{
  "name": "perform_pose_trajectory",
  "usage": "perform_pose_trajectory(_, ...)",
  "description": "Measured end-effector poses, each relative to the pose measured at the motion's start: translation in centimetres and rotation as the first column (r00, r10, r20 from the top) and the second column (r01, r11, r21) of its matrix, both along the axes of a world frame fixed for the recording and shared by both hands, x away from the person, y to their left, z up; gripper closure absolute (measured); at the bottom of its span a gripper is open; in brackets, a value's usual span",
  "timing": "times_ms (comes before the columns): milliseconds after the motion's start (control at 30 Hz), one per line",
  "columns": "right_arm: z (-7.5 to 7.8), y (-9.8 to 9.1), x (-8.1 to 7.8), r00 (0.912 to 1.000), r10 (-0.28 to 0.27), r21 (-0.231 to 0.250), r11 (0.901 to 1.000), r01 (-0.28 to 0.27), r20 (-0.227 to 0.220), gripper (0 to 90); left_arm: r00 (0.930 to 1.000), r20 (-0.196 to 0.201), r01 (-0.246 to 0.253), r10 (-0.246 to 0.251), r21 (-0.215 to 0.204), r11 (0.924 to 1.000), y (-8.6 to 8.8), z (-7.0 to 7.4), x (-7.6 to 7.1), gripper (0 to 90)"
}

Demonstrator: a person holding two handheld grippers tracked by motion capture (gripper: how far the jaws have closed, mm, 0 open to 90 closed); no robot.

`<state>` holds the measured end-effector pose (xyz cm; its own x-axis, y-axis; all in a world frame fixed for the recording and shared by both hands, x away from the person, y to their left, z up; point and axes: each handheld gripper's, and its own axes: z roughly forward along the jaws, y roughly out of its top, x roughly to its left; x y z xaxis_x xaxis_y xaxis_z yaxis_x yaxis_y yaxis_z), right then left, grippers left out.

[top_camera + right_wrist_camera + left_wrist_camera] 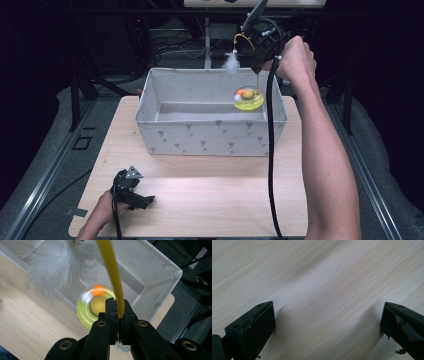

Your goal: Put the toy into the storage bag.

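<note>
- Holding your right gripper (256, 60) above the far right part of the fabric bin (210, 135), you pinch the yellow wand (113, 277) of a cat toy between its pressed-together jaws.
- A white feather (231, 62) hangs from the wand's curved end, just above the bin's far wall.
- One yellow-green ring track (248, 99) dangles below the gripper inside the bin's far right corner; one orange ball (99, 290) and one white ball (85, 297) sit in it.
- Your left gripper (132, 192) rests on the wooden table (210, 195) at the near left, jaws spread wide with bare wood between them.
- The right gripper's black cable (270, 150) crosses the bin's right end.
</note>
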<state>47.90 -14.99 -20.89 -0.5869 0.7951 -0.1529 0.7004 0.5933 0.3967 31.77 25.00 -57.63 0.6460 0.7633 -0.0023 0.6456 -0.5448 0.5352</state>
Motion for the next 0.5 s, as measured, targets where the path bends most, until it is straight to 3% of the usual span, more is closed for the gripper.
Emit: perform_pose_trajectory(500,-2.3,-0.9,1.7,0.9991,-0.043,0.013,0.999,0.043,0.001,87.8,1.0,0.002,-0.002,0.002,-0.003,1.0,0.0,0.0,0.0,0.0)
